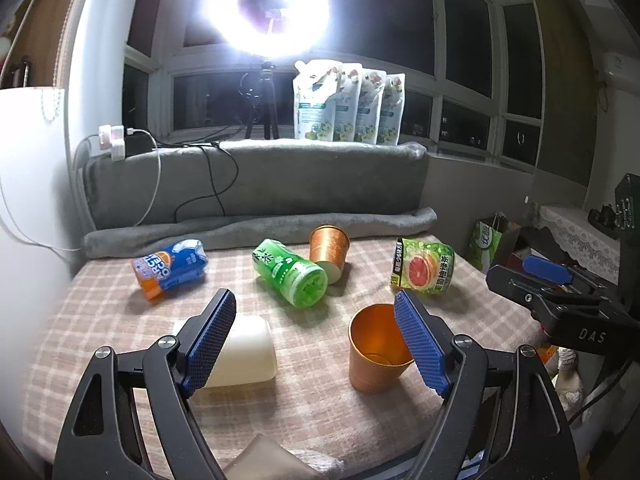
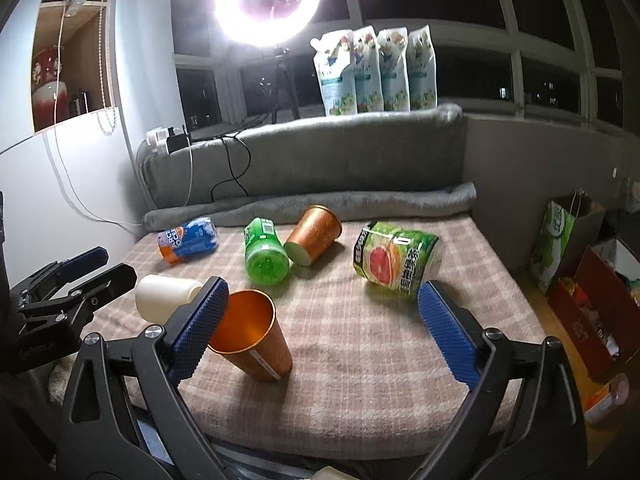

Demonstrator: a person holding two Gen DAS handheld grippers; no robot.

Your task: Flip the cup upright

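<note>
An orange metallic cup (image 1: pixel 376 350) stands upright on the checked cloth, mouth up; it also shows in the right wrist view (image 2: pixel 252 328). A second orange cup (image 1: pixel 329 249) lies on its side farther back, also seen in the right wrist view (image 2: pixel 314 234). My left gripper (image 1: pixel 316 338) is open and empty, its right finger over the near cup's rim. My right gripper (image 2: pixel 320 324) is open and empty, its left finger beside the same cup. The right gripper shows at the right edge of the left view (image 1: pixel 560 304).
A green bottle (image 1: pixel 290 272), a blue-orange bottle (image 1: pixel 170 268), a grapefruit-label bottle (image 1: pixel 424 266) and a white bottle (image 1: pixel 240 354) lie on the cloth. A grey blanket (image 1: pixel 256 184) backs the table. Boxes and bags (image 2: pixel 576 264) stand on the right.
</note>
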